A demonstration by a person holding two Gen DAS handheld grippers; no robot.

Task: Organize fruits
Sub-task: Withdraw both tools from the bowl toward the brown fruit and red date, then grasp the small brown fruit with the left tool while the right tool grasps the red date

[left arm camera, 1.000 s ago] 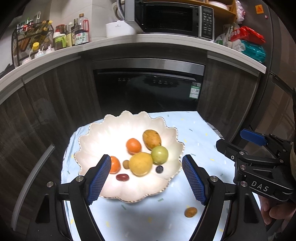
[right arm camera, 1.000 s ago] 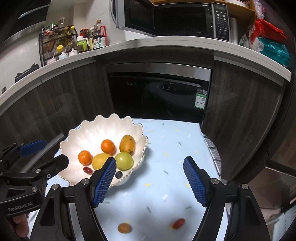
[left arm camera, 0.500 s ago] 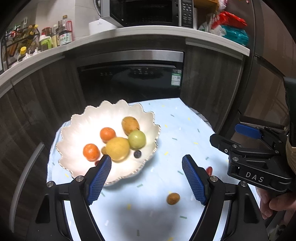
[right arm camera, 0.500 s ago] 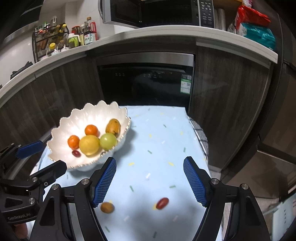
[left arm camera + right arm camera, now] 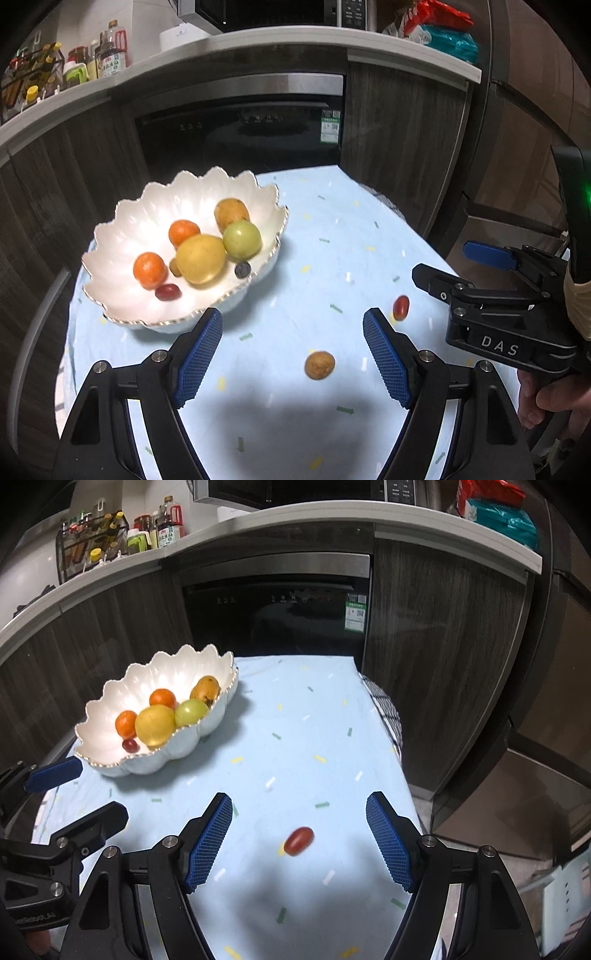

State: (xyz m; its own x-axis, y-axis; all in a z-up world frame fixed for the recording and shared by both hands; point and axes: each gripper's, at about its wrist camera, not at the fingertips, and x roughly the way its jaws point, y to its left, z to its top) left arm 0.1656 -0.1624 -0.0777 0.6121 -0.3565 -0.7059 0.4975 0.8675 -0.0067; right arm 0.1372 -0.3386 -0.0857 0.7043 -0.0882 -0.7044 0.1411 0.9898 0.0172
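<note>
While most of the fruit is already lying in the scalloped white bowl, two small pieces are sitting loose on the blue tablecloth: a brown round fruit and a red oval fruit. Both are lying toward the near right part of the table, well apart from the bowl, which is standing near the left edge.

Left gripper: its jaws are standing apart with nothing between the pads; the brown fruit is showing just inside its right pad line, off centre. Right gripper: its jaws are likewise standing apart and empty, and the red fruit is lying on the cloth almost midway between the pads but ahead of them, not yet touched.

Judgement on the step in hand: each gripper appears to be lining up on its own loose fruit for a pick. To do this well, the left one should be shifting slightly to its right so the brown fruit sits centred before closing. The red fruit is smooth and oval, so it is likely to roll or squirt out; the pads should be meeting its short sides, low to the cloth, with a gentle squeeze. The two grippers are working close together, so staggering the picks would be reducing the risk of collision.
</note>
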